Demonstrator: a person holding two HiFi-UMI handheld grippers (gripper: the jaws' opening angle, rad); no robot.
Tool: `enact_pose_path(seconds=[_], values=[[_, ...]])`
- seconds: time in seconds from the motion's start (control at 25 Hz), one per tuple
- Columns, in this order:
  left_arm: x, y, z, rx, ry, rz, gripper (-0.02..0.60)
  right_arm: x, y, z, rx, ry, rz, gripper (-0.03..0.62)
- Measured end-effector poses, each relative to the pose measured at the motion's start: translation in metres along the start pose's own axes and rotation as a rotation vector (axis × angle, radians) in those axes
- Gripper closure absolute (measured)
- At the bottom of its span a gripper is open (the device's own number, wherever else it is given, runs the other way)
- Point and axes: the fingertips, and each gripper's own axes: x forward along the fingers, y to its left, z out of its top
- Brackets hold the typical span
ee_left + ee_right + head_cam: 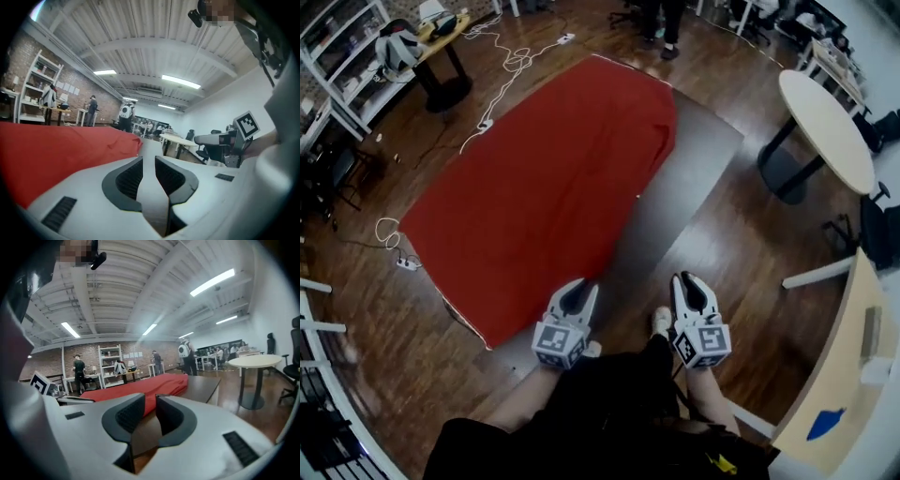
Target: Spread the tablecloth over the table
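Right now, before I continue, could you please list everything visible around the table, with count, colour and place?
tablecloth: one, red, covering the table's left part
table: one, dark, right strip bare
round table: one, beige, upper right
cables: several, white, on the wooden floor, upper left
shelving: one unit, white, far upper left
standing person: one, dark clothes, beyond the table's far end
left gripper: one, white and black, at the table's near end, jaws apart, empty
right gripper: one, white and black, beside it, jaws apart, empty
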Motion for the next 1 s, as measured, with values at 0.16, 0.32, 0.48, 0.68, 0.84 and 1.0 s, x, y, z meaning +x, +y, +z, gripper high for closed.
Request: enact_pose_path(seconds=[0.16,0.32,0.48,0.68,0.84,1.0], values=[[0.024,0.014,-0.013,0.026,0.018,0.232,0.499,0.065,-0.044,0.012,-0.052,0.032,0.17,0.516],[0.024,0.015,-0.019,-0.006,0.034,0.499,0.48,0.114,-0.083,0.021,-0.153,0.095,0.338,0.516],[-0.022,0.017,-0.014,-0.022,0.025,0.794,0.471,0.162,-0.059,0.008,-0.28,0.184,0.575,0.516],[-0.091,0.039,-0.037,-0.065,0.078,0.977,0.471,0.163,0.034,-0.03,-0.502,0.231,0.836,0.516],[-0.122,0.05,-0.053,-0.053,0.107,1.051,0.471,0.156,0.111,-0.072,-0.753,0.255,1.062,0.455],[-0.139,0.068,-0.066,0.005,0.185,1.02,0.416,0.16,0.149,-0.102,-0.929,0.302,1.165,0.393]])
